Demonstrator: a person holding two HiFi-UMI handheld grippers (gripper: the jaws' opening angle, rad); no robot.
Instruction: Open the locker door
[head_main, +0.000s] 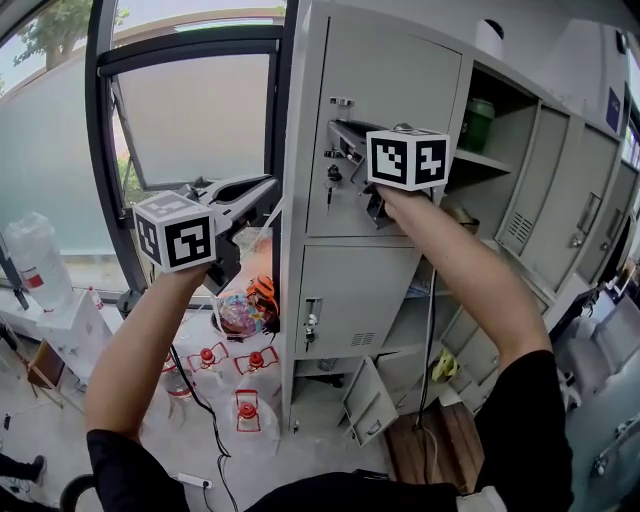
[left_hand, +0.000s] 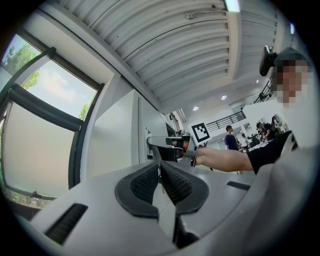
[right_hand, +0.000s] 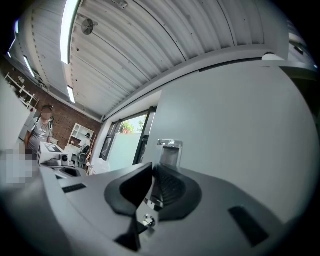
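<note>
Grey painted sheet-steel locker door (head_main: 400, 80), the upper-left one in the bank, is shut, with its lock hardware along the left edge. The right gripper (head_main: 338, 140) is at that edge, its jaws narrowed onto a small silvery metal piece (right_hand: 152, 201). Whether that piece is a key or a pull tab I cannot tell. Just beyond the jaws a chrome latch knob (right_hand: 170, 149) stands out from the door face. The left gripper (head_main: 268, 186) hangs well to the left, in front of the window, jaws together and empty.

With the hardware on the left, the hinges are probably on the right. The pull should therefore come back toward the person and curve rightward with the door, not run straight out. The held piece is thin and smooth and could slip, so the pinch should be firm and the start slow. If the door resists, it may need a turn before pulling.

The door face is plain, matte and flat. Right of it, open locker compartments (head_main: 500, 150) hold a green container (head_main: 478, 124). A tall frosted-glass window (head_main: 190, 110) fills the left. On the pale floor (head_main: 60, 400) below stand clear plastic bottles with red caps (head_main: 248, 408).
</note>
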